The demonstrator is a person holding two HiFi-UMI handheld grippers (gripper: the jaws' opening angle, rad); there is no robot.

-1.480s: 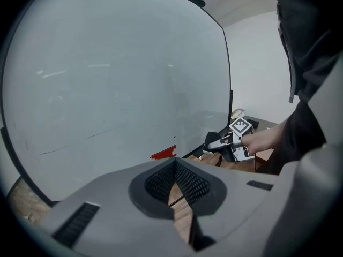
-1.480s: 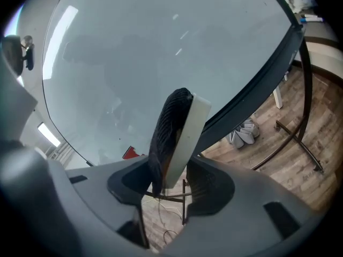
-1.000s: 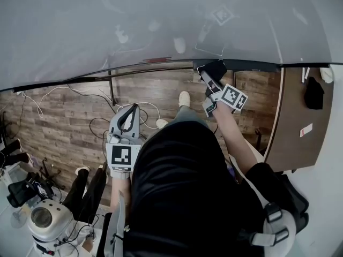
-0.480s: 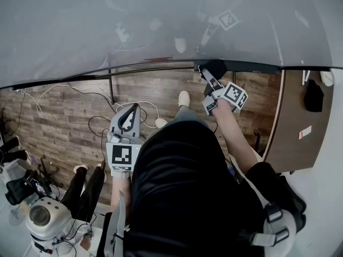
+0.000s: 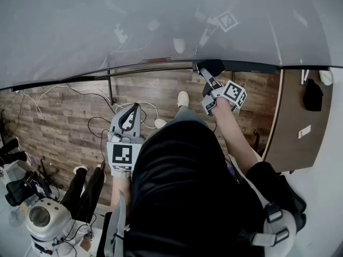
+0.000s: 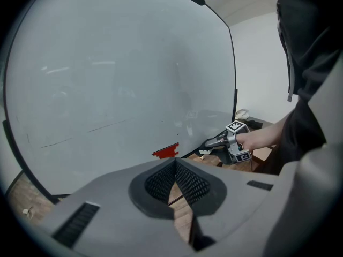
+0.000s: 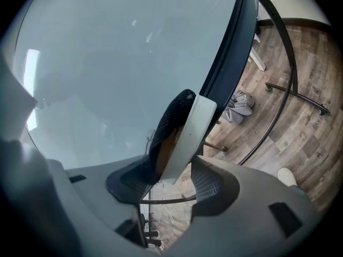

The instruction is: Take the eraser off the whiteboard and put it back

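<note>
Right hand-held gripper jaws opening, with the eraser between them at the bottom edge of the whiteboard (right pad looks clear of it). Left hand-held gripper pressed together, well apart from the eraser.

One whiteboard. One eraser at its lower edge. Two claws before it: the left claw, and the right claw, its jaws opening round the eraser. One red strip on it. Two white shoes below it.
</note>
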